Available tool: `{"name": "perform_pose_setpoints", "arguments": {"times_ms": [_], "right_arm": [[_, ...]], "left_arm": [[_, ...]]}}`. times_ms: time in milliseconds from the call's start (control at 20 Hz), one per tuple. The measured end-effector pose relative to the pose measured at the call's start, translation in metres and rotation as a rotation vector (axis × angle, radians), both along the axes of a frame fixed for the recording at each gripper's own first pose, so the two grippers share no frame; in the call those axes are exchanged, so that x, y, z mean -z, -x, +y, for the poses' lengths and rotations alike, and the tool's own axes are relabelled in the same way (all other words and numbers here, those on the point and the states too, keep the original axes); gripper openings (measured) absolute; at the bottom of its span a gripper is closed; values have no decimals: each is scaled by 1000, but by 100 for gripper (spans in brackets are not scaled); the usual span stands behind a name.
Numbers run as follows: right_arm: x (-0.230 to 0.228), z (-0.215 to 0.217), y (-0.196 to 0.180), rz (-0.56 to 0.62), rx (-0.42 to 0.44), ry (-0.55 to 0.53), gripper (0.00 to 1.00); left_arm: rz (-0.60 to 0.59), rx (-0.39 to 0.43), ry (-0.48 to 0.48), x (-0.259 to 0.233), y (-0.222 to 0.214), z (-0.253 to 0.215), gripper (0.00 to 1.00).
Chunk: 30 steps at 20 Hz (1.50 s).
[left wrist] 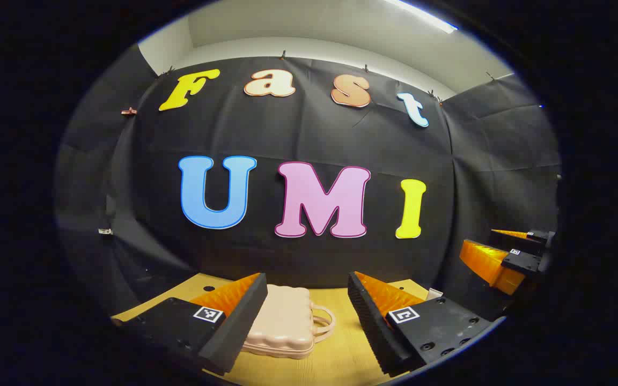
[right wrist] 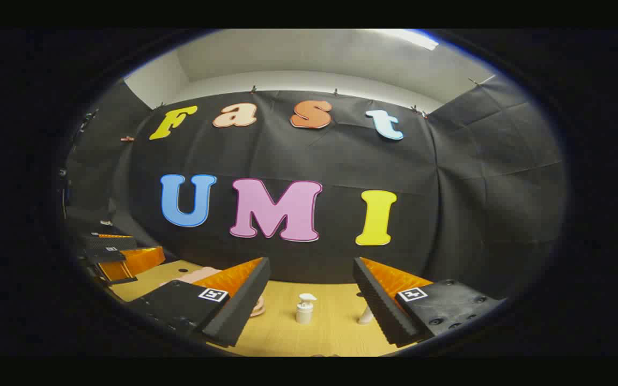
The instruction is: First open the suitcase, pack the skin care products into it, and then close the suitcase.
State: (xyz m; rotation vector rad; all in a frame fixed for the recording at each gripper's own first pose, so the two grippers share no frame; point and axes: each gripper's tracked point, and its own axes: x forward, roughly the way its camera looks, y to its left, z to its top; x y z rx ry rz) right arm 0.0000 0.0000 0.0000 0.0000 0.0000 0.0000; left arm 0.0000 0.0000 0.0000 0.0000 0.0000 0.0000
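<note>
A recording booth — black cloth walls (left wrist: 309, 139) clipped up around a wooden table (right wrist: 330, 316).

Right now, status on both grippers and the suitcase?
Left gripper open, right gripper open, both empty. Suitcase closed on table. Pump bottle standing, unpacked. Nothing blocking.

Light comes from a ceiling strip lamp (left wrist: 421, 13) at the upper right of both views, glaring white against the pale ceiling. The black cloth swallows most of it and looks dim, while the wooden table (right wrist: 330, 332) at the bottom glows warm. Straight seams bow outward toward the edges. The right gripper view is slightly softer and darker.
</note>
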Motion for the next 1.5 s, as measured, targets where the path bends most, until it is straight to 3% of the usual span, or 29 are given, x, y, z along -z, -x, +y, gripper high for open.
{"name": "perform_pose_setpoints", "arguments": {"times_ms": [50,400,650,700,750,950,1250,1500], "right_arm": [[2,-4,-6,1,3,-4,98],[18,-34,-40,7,20,-13,98],[27,-52,-45,28,38,-12,98],[30,-56,-45,32,42,-10,93],[31,-59,-45,36,44,-9,98],[33,-67,-43,43,54,-10,98],[36,-77,-41,48,52,-5,98],[50,-91,-46,76,41,20,98]], "left_arm": [[4,5,-7,3,-9,-4,96],[46,10,0,22,-53,-25,96],[84,-3,13,42,-71,-30,96],[89,-3,13,43,-72,-31,96],[90,-5,10,46,-75,-32,96],[112,13,-1,55,-83,-41,96],[235,91,2,105,-122,-62,96],[449,125,70,189,-178,-76,96]]}}
